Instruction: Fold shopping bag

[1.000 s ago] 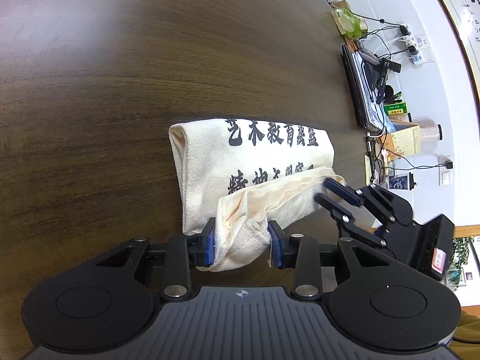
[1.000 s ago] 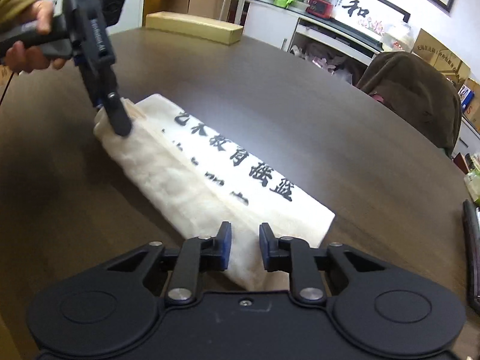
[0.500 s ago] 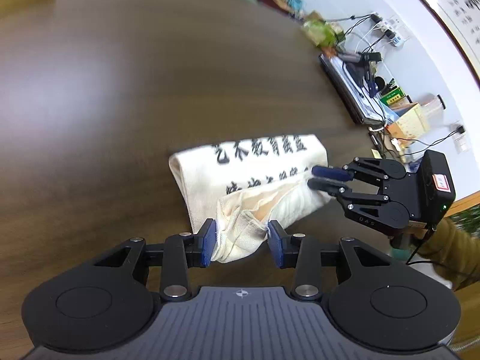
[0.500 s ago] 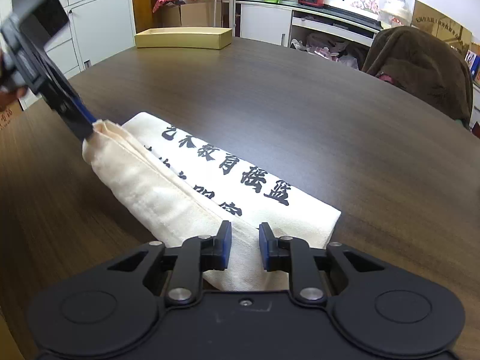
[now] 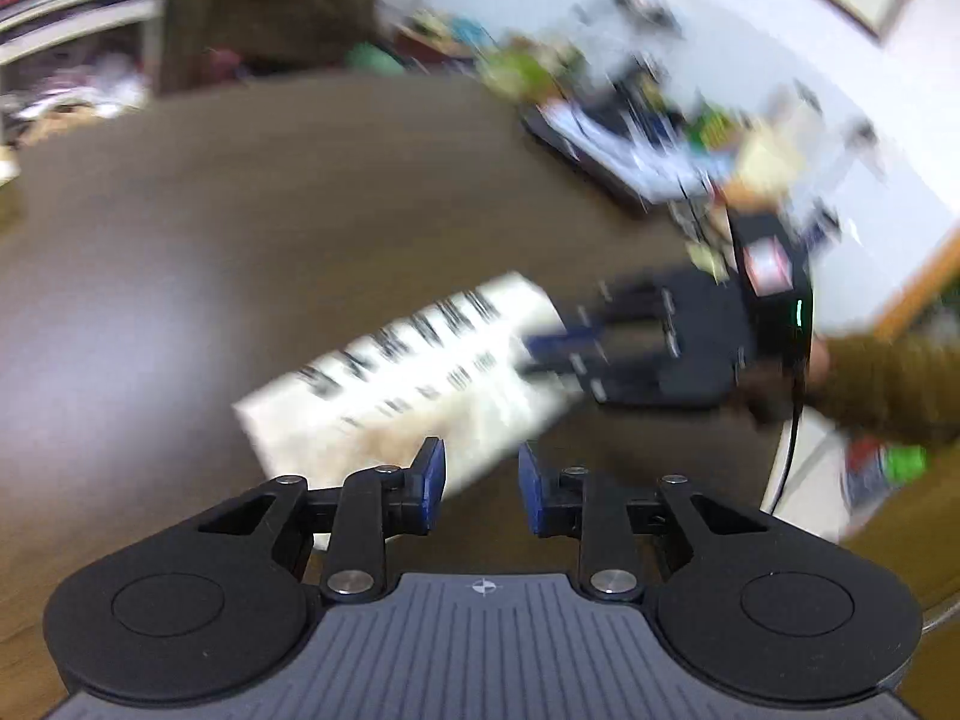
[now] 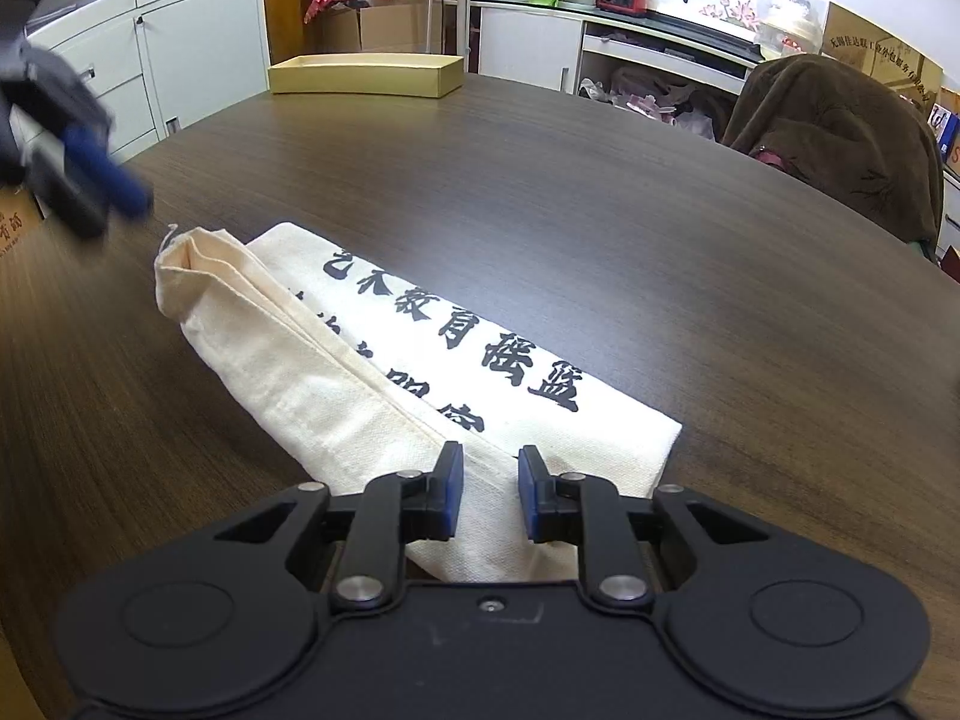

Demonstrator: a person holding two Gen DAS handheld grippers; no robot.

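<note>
The shopping bag (image 6: 384, 360) lies folded into a long strip on the dark table (image 6: 600, 228), running from the centre-left of the right wrist view down to its lower middle, printed side up. Your right gripper (image 6: 491, 489) holds its near end, its fingers narrowly parted with the cloth pinched between them. Your left gripper (image 6: 90, 180), blurred at the upper left, hangs clear of the puckered far end; its jaws have just been closing, with nothing between them. For the next fold, keep the right grip firm and retake the far end squarely on both layers. The bag sits well inside the table edge, with open room beyond it; the gold box (image 6: 366, 75) stands well apart.
</note>
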